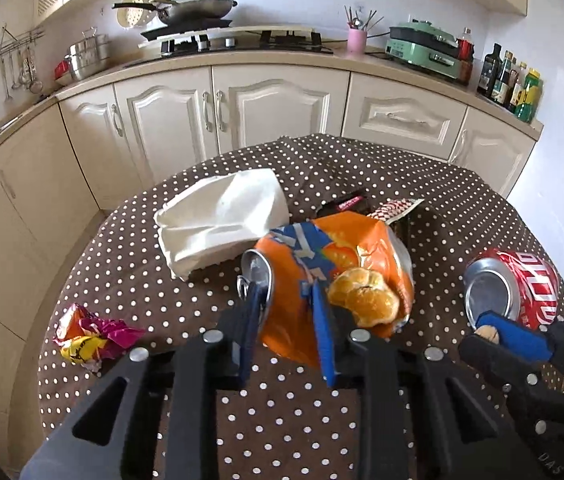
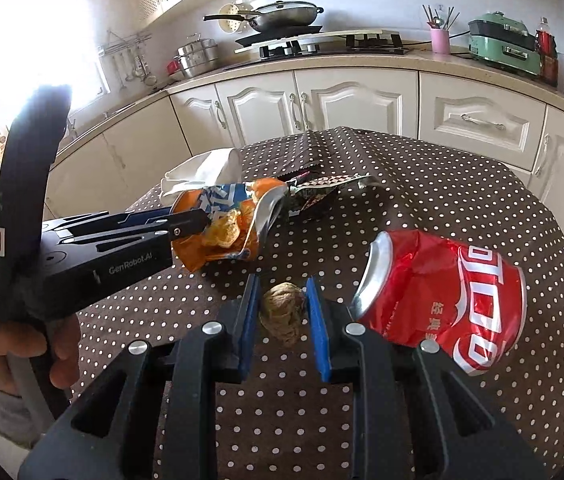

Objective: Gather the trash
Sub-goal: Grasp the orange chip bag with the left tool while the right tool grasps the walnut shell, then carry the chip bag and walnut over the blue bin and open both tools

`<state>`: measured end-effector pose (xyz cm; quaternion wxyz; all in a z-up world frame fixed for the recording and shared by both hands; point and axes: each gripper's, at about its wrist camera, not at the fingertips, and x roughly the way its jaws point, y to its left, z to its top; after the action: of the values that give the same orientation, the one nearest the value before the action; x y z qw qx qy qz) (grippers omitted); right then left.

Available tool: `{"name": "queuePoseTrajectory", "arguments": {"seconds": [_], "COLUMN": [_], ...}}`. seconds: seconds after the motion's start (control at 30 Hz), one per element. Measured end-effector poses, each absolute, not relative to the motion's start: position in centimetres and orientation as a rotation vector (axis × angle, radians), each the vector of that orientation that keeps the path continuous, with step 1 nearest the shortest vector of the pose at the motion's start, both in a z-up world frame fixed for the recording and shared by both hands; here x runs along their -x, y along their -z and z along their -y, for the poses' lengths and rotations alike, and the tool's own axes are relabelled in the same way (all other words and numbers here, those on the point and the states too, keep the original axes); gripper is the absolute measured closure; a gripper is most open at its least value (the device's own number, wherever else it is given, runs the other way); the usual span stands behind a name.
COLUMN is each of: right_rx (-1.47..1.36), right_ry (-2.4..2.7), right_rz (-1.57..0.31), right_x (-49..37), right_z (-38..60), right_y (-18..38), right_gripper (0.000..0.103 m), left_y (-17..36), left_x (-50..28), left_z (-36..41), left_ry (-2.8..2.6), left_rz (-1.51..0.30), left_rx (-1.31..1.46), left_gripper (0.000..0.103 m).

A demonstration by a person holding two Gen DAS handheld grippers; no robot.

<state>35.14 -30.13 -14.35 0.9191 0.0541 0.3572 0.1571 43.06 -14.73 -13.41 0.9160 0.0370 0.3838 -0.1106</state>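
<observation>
Table [image 1: 290, 412] in a brown dotted cloth
On it: white bag [image 1: 222, 216], orange can [image 1: 314, 280], red can [image 1: 518, 288], crumpled wrapper [image 1: 94, 334], dark wrappers [image 1: 366, 208].

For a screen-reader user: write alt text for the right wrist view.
The right tool grips a walnut over a brown polka-dot tablecloth, beside a crushed red can. To its left, the left tool, held in a hand, closes around a crushed orange can. Kitchen cabinets stand behind.
</observation>
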Motion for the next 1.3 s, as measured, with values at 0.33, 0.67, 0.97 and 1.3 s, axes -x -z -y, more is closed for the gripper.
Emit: {"name": "queuePoseTrajectory", "arguments": {"seconds": [0.33,0.67,0.97,1.3], "right_rx": [-0.117,-0.135,-0.1,-0.058], "right_ry": [-0.321,-0.307,-0.342,-0.343], "right_rz": [-0.722,-0.694,-0.673,-0.686], "right_x": [-34.4,-31.8,-30.1,-29.2], "right_z": [29.6,29.3,26.2,23.1], "right_y": [13.7,12.1,10.4,10.3], "right_gripper": [0.08,0.08,0.08,0.08], "left_y": [11.4,13.6,14.6,12.2], "left_x": [-38.5,-37.1,-34.3,-30.5], "left_z": [14.2,6.8,3.7,3.0], "left_ry": [0.283,0.505,0.548,0.292], "left_rz": [-0.679,-0.923,-0.905,-0.825], "left_rx": [-0.104,0.488,0.735,0.421], "left_gripper": [0.081,0.081,0.081,0.081]}}
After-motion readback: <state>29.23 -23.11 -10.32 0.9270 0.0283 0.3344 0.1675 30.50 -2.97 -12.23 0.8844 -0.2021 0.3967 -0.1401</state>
